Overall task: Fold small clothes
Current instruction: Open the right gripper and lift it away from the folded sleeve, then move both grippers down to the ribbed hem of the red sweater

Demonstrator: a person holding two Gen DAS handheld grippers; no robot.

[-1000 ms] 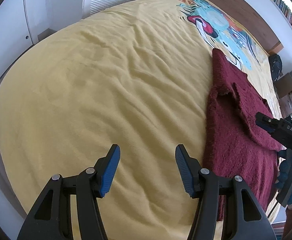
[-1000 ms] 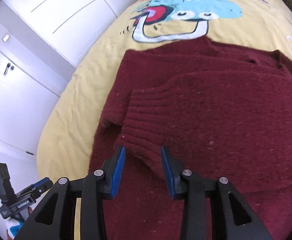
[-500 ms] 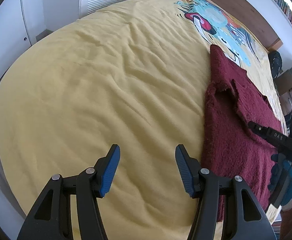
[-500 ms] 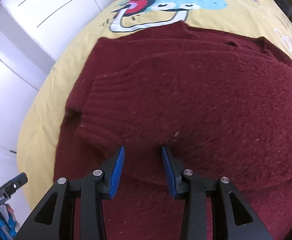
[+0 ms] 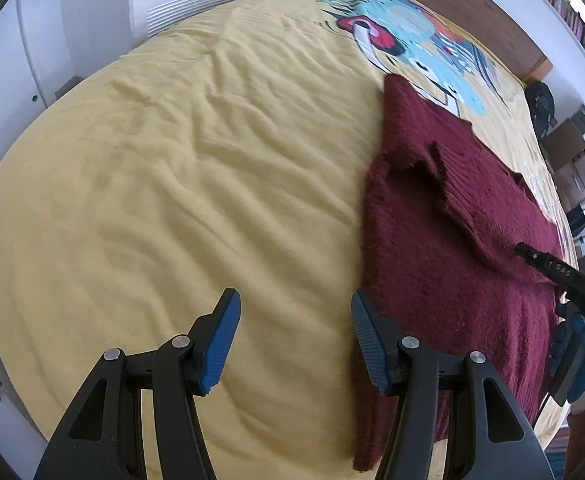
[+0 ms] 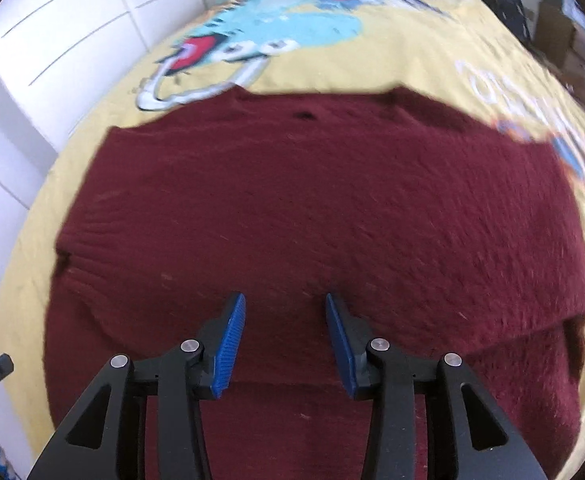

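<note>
The right gripper (image 6: 285, 336) is hovering, jaws spread, over the maroon sweater (image 6: 312, 220) while the left gripper (image 5: 294, 336), jaws spread, is hanging above the yellow bedspread (image 5: 172, 184).

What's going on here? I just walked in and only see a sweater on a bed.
A person with a gripper in each hand is folding a maroon sweater on a yellow bedspread. A sleeve is already folded across the body. The right gripper hovers open over the sweater, gripping nothing. The left gripper is open over the bedspread beside the sweater's edge.
</note>
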